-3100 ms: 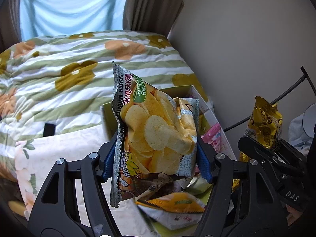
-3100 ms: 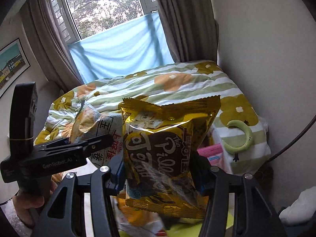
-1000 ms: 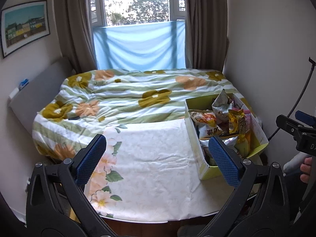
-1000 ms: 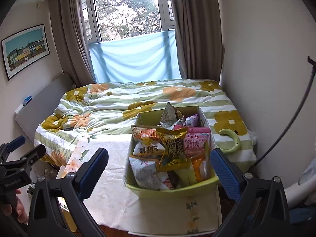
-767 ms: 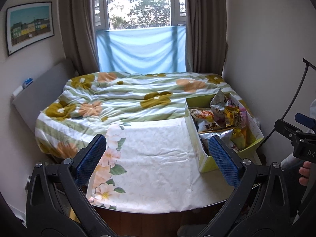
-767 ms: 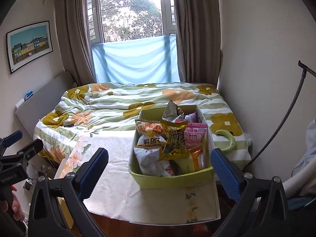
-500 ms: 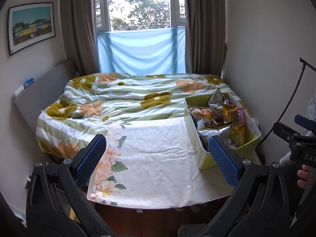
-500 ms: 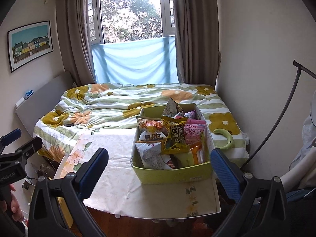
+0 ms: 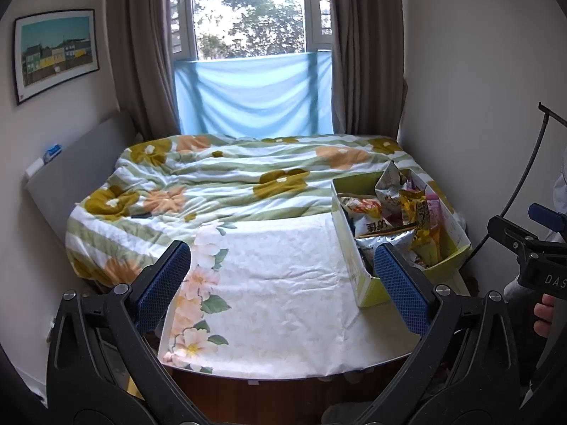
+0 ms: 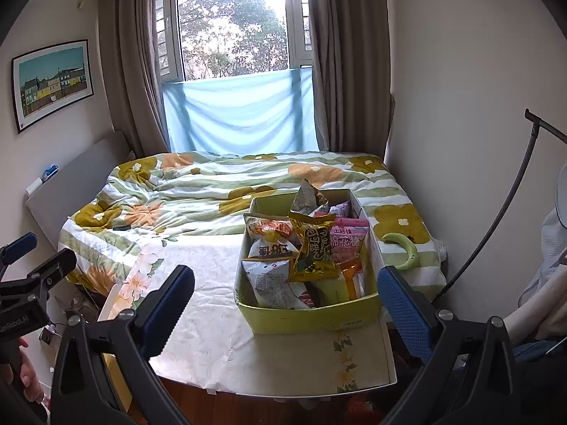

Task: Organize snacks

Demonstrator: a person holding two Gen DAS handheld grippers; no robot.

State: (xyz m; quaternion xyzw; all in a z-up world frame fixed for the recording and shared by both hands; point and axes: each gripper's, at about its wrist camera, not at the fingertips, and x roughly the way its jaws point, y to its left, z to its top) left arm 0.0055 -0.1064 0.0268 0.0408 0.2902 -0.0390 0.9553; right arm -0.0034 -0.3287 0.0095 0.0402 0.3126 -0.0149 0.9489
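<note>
A yellow-green box (image 10: 312, 317) stands on the right of a table covered with a white floral cloth (image 10: 205, 315). It holds several snack bags, among them a gold bag (image 10: 313, 248) and a pink bag (image 10: 347, 241). The box also shows in the left wrist view (image 9: 366, 287), at the right. My left gripper (image 9: 281, 283) is open and empty, held back from the table's near edge. My right gripper (image 10: 285, 299) is open and empty, also back from the table, facing the box.
A bed with a green flowered quilt (image 9: 219, 180) lies behind the table. A window with a blue cloth (image 10: 237, 113) and curtains is at the back. A green curved object (image 10: 402, 248) lies on the bed right of the box. A black curved rod (image 10: 503, 212) stands at right.
Both grippers let go of their snack bags, which now sit in the box. Both have opened wide and drawn back and up from the table.
</note>
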